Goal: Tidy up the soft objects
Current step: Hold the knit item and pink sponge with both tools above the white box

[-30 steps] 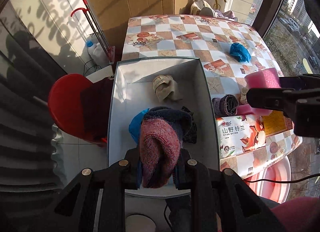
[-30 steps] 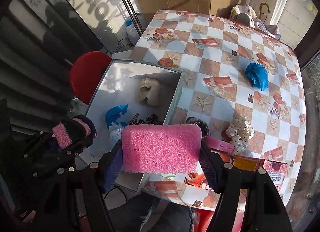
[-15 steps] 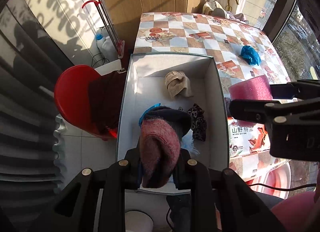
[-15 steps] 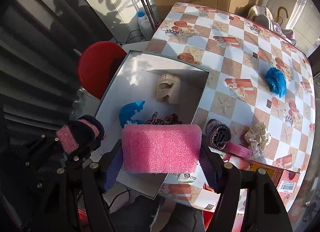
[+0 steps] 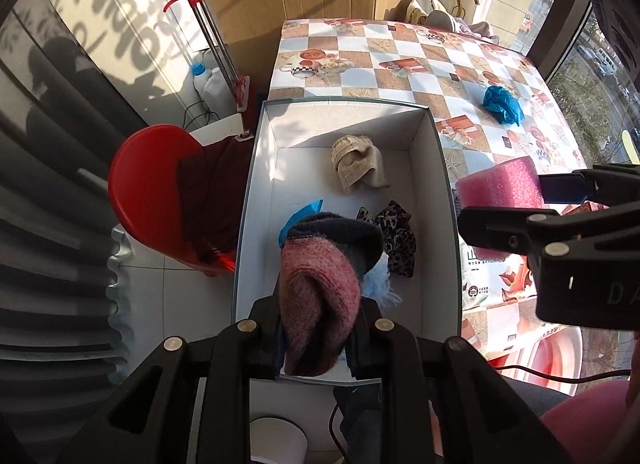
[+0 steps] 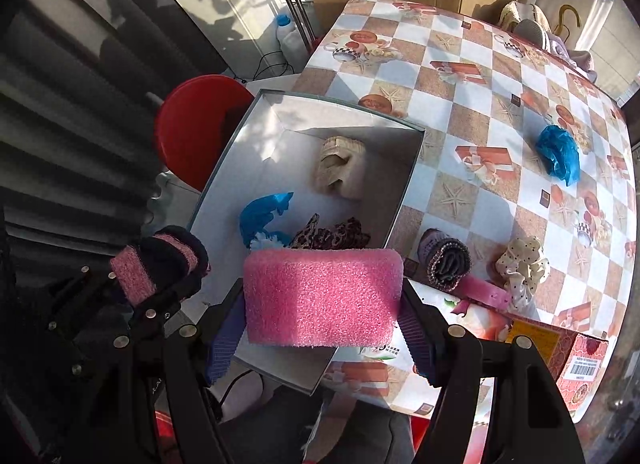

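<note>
My left gripper [image 5: 318, 340] is shut on a pink and dark knitted sock [image 5: 320, 296] and holds it above the near end of the open white box [image 5: 256, 192]. My right gripper [image 6: 322, 316] is shut on a pink sponge block [image 6: 322, 296] above the box's right wall; the sponge also shows in the left wrist view [image 5: 500, 188]. Inside the box lie a beige knitted piece [image 5: 356, 162], a leopard-print cloth [image 5: 394, 236] and a blue item [image 6: 262, 216]. The left gripper with the sock shows in the right wrist view [image 6: 156, 268].
On the checkered table [image 6: 460, 76] lie a blue crumpled item [image 6: 558, 154], a rolled grey sock [image 6: 446, 262], a dotted cream scrunchie [image 6: 520, 268] and printed cartons [image 6: 576, 356]. A red stool [image 5: 148, 192] with dark cloth stands left of the box. A mop [image 5: 216, 44] leans behind it.
Both grippers have risen and drawn back toward the box's near end, each still holding its item. The right gripper with the sponge has moved left, closer over the box's right wall.
</note>
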A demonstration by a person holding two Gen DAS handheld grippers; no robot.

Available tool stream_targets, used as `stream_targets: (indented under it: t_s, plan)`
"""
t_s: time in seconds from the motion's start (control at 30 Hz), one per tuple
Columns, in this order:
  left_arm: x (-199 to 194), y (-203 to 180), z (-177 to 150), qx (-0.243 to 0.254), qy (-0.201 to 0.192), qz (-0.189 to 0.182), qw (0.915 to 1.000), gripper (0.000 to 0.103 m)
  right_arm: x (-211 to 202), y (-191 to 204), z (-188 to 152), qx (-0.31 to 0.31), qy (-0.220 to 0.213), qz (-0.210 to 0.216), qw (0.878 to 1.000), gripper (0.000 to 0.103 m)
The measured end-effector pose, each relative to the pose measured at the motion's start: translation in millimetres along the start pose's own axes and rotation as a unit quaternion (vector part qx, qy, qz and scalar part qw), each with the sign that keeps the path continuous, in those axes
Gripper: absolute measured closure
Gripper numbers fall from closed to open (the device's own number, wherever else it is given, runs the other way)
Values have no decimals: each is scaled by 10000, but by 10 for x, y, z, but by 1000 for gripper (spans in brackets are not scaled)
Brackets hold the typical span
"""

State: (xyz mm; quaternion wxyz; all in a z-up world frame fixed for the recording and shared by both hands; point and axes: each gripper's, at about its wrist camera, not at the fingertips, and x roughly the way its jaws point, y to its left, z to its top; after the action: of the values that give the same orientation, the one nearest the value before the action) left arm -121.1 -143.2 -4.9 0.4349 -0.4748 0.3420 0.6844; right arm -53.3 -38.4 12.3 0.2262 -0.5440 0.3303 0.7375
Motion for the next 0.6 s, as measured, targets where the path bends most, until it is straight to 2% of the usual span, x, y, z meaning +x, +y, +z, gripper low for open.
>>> stream_targets:
  t_s: [0.6]
  plan:
    - [26,12,13,-49,37,35,10000,78,42,-4,-24,-21,39,-21,10000,31]
